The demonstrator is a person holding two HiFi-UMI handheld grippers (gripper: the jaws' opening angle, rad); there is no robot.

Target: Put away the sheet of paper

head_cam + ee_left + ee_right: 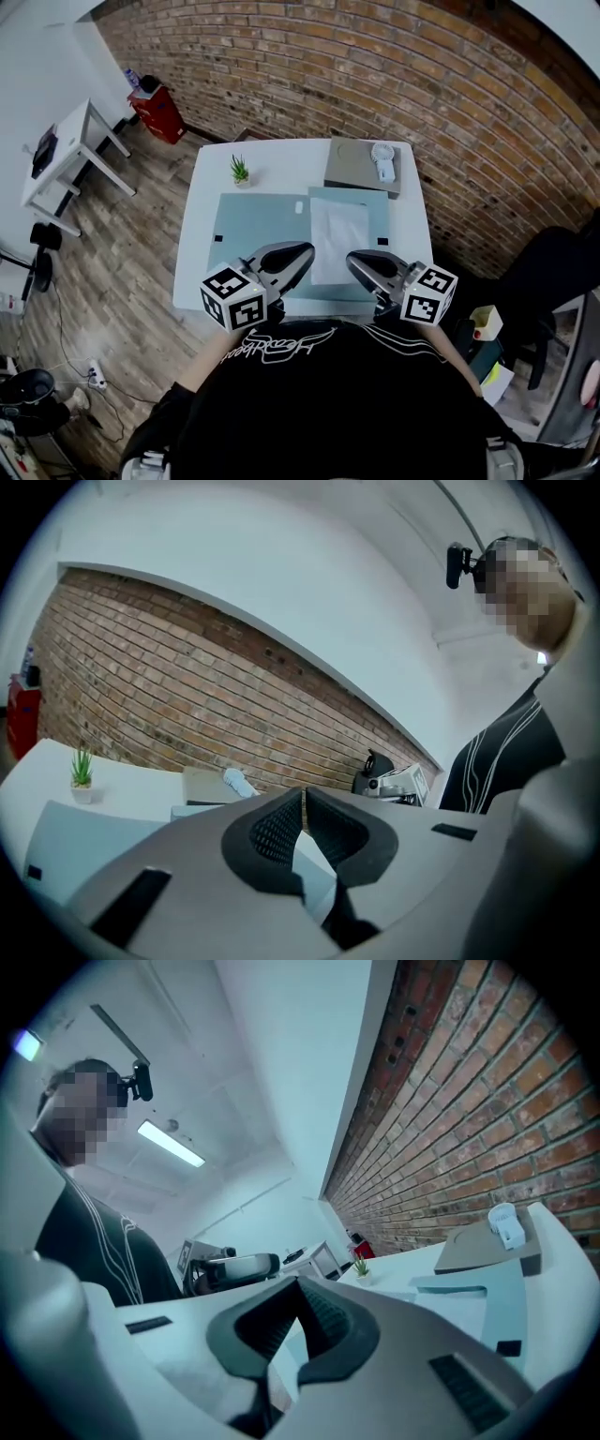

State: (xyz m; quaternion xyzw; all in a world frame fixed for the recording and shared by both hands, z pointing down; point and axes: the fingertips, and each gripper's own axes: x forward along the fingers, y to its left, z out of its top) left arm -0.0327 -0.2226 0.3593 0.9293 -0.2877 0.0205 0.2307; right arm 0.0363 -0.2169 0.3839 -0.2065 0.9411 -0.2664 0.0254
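Note:
A white sheet of paper (337, 239) lies flat on a pale blue-green folder (375, 208) at the middle of the white table (202, 272). A second, larger pale blue-green sheet (251, 223) lies to its left. My left gripper (305, 251) hovers over the table's near edge, just left of the paper's near corner, its jaws together (303, 797) with nothing between them. My right gripper (354, 260) hangs by the paper's near right corner, its jaws also together and empty (298, 1285). Neither gripper touches the paper.
At the back right of the table a grey flat case (356, 169) carries a small white object (382, 161). A small potted plant (240, 171) stands back left. A brick wall runs behind, a white desk (66, 150) stands left and a dark chair (553, 272) right.

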